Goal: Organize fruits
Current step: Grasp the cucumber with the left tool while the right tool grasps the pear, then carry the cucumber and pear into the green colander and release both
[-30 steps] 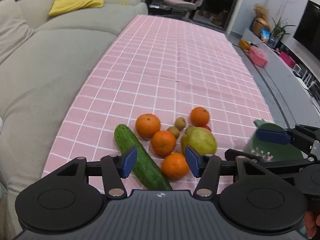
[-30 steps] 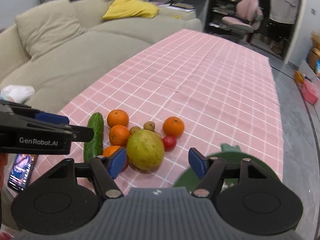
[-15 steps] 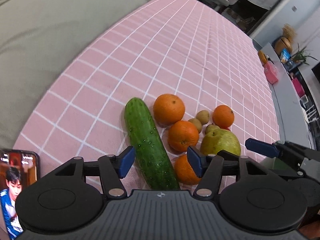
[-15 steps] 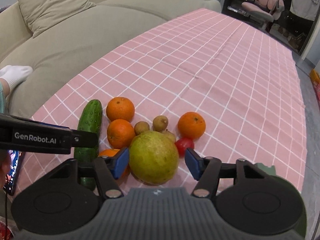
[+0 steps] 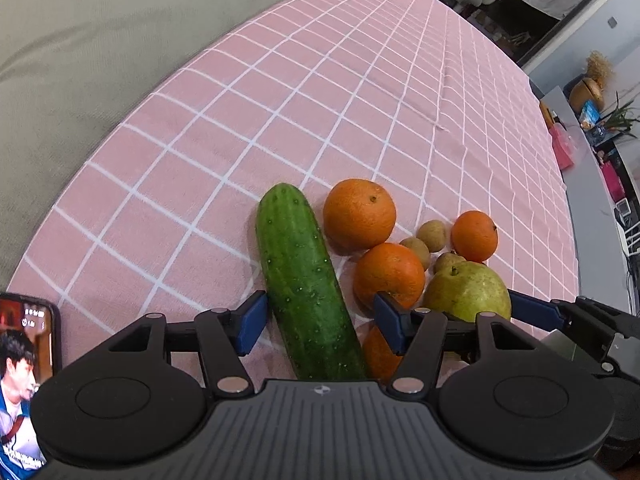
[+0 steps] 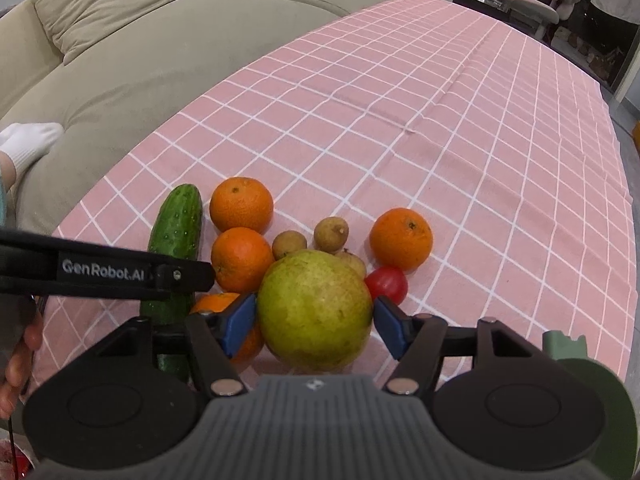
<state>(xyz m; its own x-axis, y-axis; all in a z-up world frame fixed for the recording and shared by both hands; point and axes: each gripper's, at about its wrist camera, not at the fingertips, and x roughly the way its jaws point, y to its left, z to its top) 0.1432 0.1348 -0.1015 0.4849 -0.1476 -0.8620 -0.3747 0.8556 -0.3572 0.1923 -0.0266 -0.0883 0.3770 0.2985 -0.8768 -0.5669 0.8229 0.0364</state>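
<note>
A pile of fruit lies on the pink checked tablecloth. A green cucumber runs between the pads of my left gripper, which is open, with a gap on the right side. Beside it are three oranges, small brown fruits and a fourth orange under the right pad. A big yellow-green pear sits on the cloth between the blue pads of my right gripper. These jaws are opening, the pads just beside the pear's sides. A red tomato lies behind it.
A dark green dish sits at the near right of the table. A phone with a lit screen lies at the near left. A beige sofa runs along the left edge, with a white-socked foot on it. Pink cloth stretches far beyond the fruit.
Both grippers came down close over the fruit. The left swung from the near orange to straddle the cucumber. The right moved left from the dish to straddle the pear.
</note>
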